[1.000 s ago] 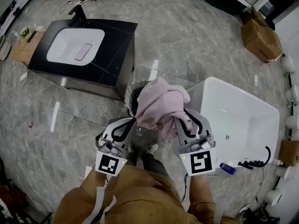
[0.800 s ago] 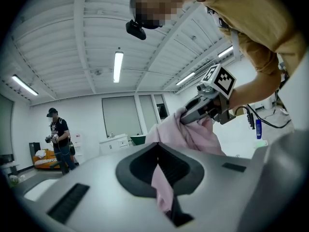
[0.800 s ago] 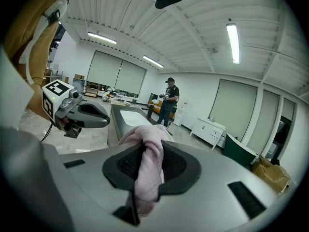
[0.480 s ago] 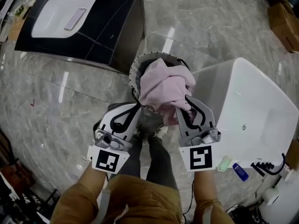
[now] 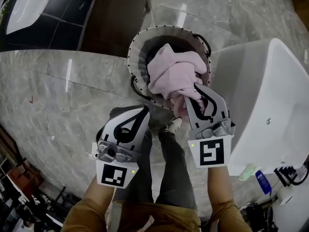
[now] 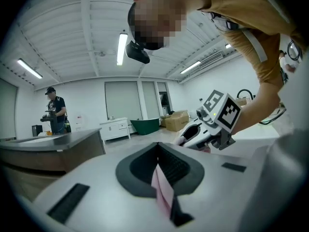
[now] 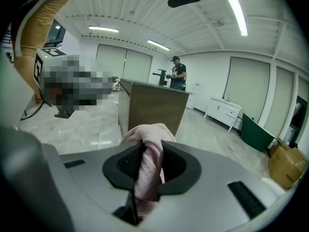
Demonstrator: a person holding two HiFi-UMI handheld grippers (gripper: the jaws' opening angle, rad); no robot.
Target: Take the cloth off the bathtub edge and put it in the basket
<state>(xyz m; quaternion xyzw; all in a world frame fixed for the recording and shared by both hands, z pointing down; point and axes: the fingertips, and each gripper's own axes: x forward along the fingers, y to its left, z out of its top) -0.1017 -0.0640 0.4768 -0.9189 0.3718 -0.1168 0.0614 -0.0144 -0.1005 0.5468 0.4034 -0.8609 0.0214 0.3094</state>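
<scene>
A crumpled pink cloth (image 5: 173, 75) hangs bunched over the round dark basket (image 5: 139, 43), its lower folds inside the rim. My right gripper (image 5: 192, 94) is shut on the cloth's near end; in the right gripper view the cloth (image 7: 147, 170) fills the gap between the jaws (image 7: 145, 151). My left gripper (image 5: 142, 113) is lower left of the basket, above the floor, jaws closed together with no cloth hanging from it. In the left gripper view (image 6: 157, 161) the jaws meet in a thin seam. The white bathtub (image 5: 282, 93) stands to the right.
A dark vanity cabinet (image 5: 108, 18) with a white sink stands at the upper left, close behind the basket. A blue bottle (image 5: 263, 181) and a pale green bar (image 5: 246, 172) lie on the tub's near end. The person's shoes (image 5: 172, 124) stand on the marble floor below the basket.
The right gripper has carried the cloth forward from beside the tub to over the basket. The person has stepped closer, so the basket now lies right under the cloth. Both grippers stay closed.
</scene>
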